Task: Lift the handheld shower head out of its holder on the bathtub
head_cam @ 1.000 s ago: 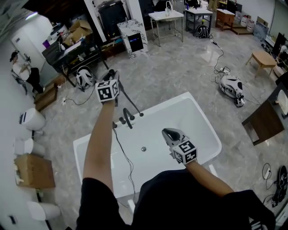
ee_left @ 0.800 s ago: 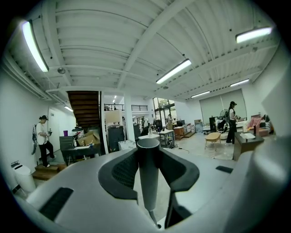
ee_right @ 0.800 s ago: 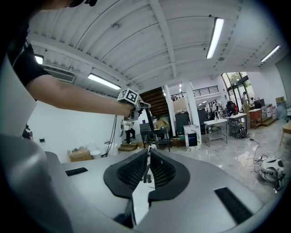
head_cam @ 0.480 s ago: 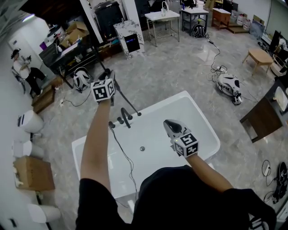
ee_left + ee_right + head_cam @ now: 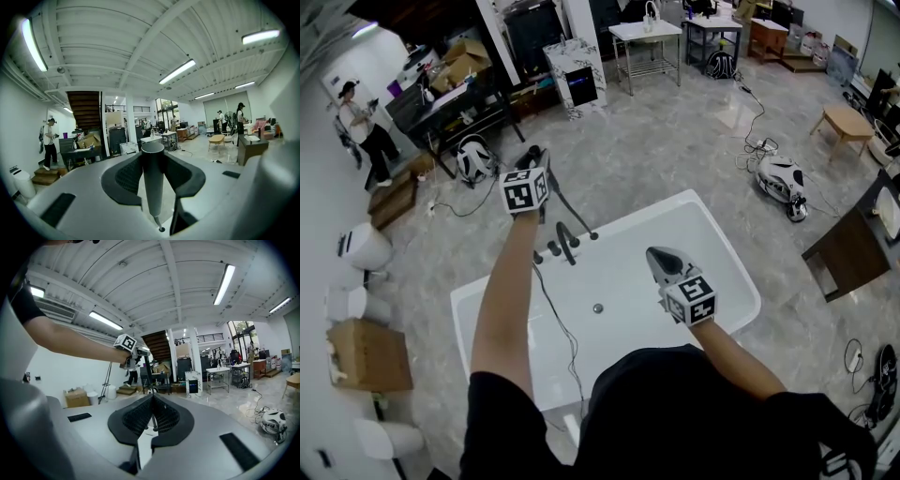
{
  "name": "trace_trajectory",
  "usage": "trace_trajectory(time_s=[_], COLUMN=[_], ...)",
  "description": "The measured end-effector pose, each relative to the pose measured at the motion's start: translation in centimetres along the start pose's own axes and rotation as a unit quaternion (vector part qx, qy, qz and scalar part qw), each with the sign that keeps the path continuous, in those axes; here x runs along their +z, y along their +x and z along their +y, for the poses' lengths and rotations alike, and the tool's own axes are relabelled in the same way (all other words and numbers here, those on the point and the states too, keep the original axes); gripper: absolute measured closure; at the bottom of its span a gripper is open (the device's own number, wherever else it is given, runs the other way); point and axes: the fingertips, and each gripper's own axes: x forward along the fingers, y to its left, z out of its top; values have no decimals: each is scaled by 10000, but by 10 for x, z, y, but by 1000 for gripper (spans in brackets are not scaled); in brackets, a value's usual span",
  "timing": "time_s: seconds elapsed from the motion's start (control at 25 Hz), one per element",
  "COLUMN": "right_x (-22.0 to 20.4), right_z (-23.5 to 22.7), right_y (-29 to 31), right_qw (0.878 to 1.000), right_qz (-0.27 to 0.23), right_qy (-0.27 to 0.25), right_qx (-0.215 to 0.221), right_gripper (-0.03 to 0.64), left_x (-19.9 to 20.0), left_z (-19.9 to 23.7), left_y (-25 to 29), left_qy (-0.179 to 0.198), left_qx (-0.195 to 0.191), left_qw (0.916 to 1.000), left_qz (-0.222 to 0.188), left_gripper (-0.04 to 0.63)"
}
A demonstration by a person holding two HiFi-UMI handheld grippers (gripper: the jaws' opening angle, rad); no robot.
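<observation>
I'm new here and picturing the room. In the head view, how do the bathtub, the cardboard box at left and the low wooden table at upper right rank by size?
1. bathtub, clearly largest.
2. cardboard box.
3. low wooden table, though it stands farther from the camera, so its true size is unsure.

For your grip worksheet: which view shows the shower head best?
Left gripper view: the shower head stands close up, gripped, at centre. Head view shows it only as a thin dark line; right gripper view, small and far off.

bright ceiling tubes (image 5: pixel 178 71), sharp focus (fisheye-bent dark edges)
</observation>
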Motion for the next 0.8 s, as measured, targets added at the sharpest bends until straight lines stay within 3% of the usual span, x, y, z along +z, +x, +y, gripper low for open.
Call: trace_trajectory(time_s=[0.8], right_x=[2], right_z=[-12], right_y=[25], right_qw=[9998], right_qz=[-73], right_qy=[147], right_qx=[104], right_gripper=[620], left_x=[-32], left_z=[13], left_y=[20], left_qy=[92], left_qx=[39], left_qw=[9995], left_qz=[308], left_gripper=[465])
